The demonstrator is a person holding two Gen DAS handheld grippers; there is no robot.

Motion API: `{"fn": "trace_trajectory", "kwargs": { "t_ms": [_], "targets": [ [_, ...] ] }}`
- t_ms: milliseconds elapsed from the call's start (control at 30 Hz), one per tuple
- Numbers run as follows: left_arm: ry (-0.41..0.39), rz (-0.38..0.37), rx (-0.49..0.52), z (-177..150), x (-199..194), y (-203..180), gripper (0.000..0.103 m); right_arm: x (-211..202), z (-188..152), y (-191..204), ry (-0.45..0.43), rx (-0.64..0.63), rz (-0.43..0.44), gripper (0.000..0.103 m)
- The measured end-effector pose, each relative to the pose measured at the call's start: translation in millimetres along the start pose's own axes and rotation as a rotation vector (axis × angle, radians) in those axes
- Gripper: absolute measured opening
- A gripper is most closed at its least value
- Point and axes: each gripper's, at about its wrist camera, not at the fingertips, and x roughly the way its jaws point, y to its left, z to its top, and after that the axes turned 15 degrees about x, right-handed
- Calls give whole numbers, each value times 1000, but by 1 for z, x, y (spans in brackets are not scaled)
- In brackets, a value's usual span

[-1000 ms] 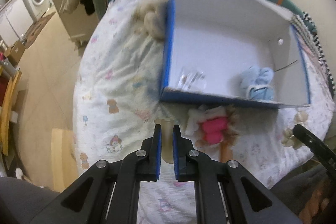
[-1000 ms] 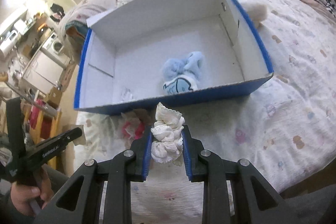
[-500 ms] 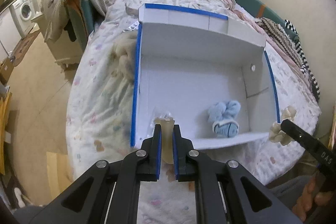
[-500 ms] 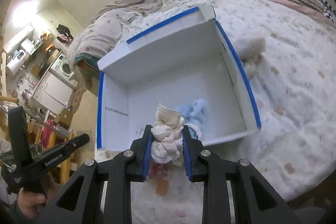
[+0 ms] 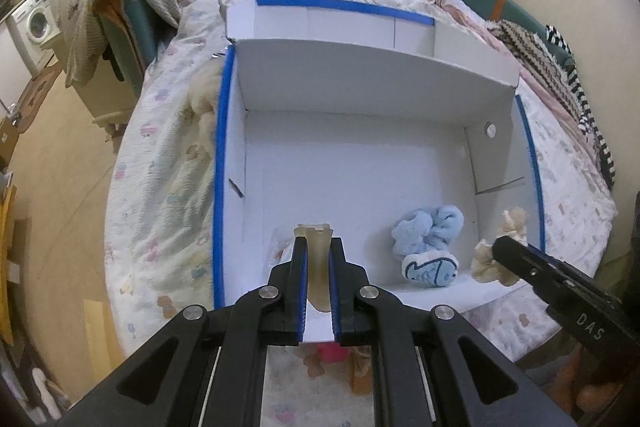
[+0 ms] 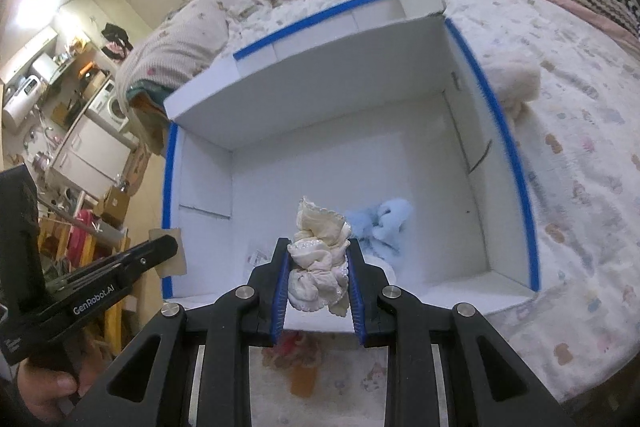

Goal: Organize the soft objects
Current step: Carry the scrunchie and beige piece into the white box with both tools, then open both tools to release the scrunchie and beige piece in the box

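Both grippers have advanced from the bed edge to above the white blue-rimmed cardboard box (image 5: 360,163). Left gripper (image 5: 318,267) fingers clamp a beige sock (image 5: 318,259); right gripper (image 6: 318,279) fingers clamp a cream lace-trimmed bundle (image 6: 320,259). One light-blue fluffy sock bundle (image 5: 428,247) is already boxed; a pink soft item (image 5: 330,351) remains on the bed.

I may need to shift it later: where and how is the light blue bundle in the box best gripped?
Grip the light blue bundle across its fluffy upper folds, coming straight down from above. It lies low on the floor of the box near the front wall, so the open top is the easier approach.
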Motion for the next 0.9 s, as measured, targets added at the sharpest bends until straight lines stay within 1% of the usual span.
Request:
{"fn": "trace_trajectory", "kwargs": {
  "t_ms": [200,333,500,567,667,800,867,900],
  "targets": [
    [47,24,38,6,30,-4,9,37,1,-3,89,18,-33,28],
    [77,31,46,6,51,-5,9,59,2,-6,146,41,-49,28],
    [108,33,35,4,72,-3,10,76,-1,-5,180,36,-68,28],
    [110,39,33,3,75,-3,10,80,-2,-6,187,38,-69,28],
    [111,32,24,3,79,-1,10,77,-3,-3,150,14,-87,28],
    [115,35,15,0,82,-1,11,76,-2,-4,150,5,-90,29],
    [118,33,14,0,83,-1,18,74,-2,-5,149,5,-86,33],
    [119,35,14,0,82,-1,19,73,-2,-6,147,8,-86,35]
  ]
}}
